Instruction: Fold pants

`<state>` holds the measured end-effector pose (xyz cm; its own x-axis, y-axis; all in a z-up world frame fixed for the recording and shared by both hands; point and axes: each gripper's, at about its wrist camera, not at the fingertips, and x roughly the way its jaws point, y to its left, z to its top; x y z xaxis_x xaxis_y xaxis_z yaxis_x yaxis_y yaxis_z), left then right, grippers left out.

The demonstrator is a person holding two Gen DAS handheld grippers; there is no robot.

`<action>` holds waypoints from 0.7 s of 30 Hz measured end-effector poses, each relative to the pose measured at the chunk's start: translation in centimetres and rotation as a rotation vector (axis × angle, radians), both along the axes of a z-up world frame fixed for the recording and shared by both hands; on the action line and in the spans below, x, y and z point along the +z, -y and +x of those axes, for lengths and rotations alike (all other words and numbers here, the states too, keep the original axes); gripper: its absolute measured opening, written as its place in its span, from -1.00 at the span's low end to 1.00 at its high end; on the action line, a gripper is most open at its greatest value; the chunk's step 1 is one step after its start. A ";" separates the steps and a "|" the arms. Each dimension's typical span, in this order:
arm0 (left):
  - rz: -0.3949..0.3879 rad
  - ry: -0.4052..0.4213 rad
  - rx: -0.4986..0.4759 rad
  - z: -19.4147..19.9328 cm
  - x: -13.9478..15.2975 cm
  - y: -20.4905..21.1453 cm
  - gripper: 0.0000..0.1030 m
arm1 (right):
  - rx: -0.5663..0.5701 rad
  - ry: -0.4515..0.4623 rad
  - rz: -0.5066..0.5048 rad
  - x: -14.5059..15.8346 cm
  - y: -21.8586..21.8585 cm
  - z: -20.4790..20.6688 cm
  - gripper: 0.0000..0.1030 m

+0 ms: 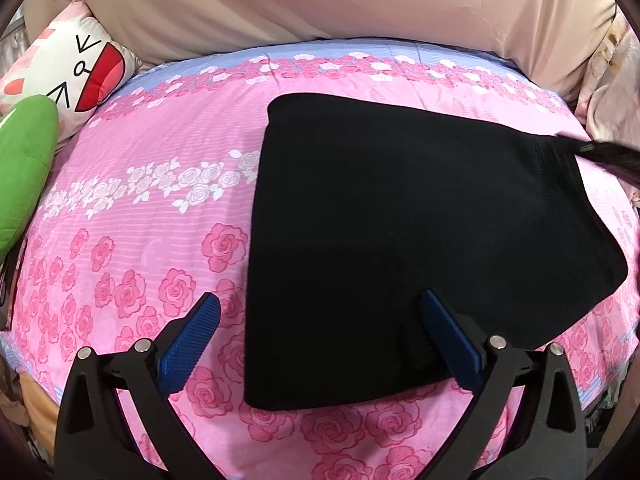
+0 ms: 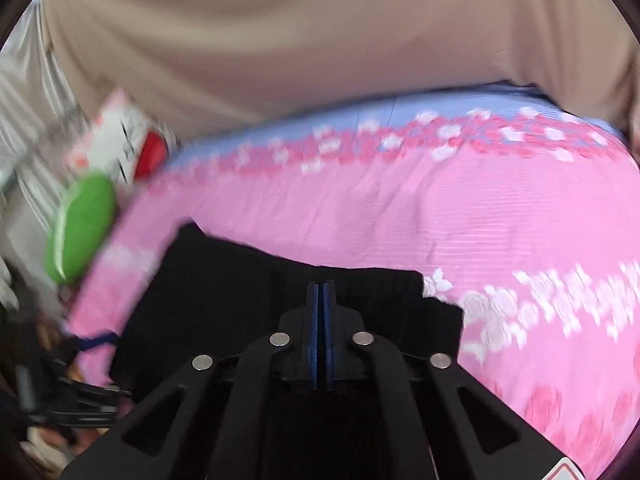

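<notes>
Holding left gripper [image 1: 320, 312] low over near edge of black pants [image 1: 400, 208], jaws spread, nothing pinched. Pants lie folded on pink floral bed [image 1: 160, 184], long axis running away from us. Right gripper [image 2: 321, 292] jaws pressed together; whether cloth is caught, we cannot tell. Pillows [image 1: 60, 72] far left, beige headboard [image 1: 320, 0] behind.

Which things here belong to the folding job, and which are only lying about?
For the job:
- black pants
- left tongs, open
- right tongs, shut

Only lying about:
- cartoon pillow
- green cushion
- pink flowered sheet
</notes>
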<state>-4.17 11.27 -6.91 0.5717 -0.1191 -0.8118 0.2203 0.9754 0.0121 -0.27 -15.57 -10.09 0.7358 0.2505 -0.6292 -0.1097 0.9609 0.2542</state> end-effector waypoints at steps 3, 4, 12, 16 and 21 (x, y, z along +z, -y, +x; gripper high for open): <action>-0.010 -0.009 -0.012 0.2 -0.2 0.2 0.90 | -0.078 -0.059 -0.001 -2.6 1.6 1.7 -1.00; -0.006 -0.009 -0.013 0.2 -0.1 0.2 0.90 | -0.084 -0.056 0.040 -2.3 1.9 1.2 -1.00; -0.027 -0.014 -0.019 0.7 0.0 0.3 0.90 | -0.129 0.057 0.035 0.3 0.7 -9.4 -0.41; -0.024 -0.012 -0.017 0.5 -0.2 0.5 0.90 | -0.111 -0.004 0.071 -1.7 -0.2 -11.2 -0.24; -0.023 -0.007 -0.010 0.3 -0.3 0.5 0.91 | -0.109 -0.036 0.074 -4.1 -1.2 -11.9 -0.19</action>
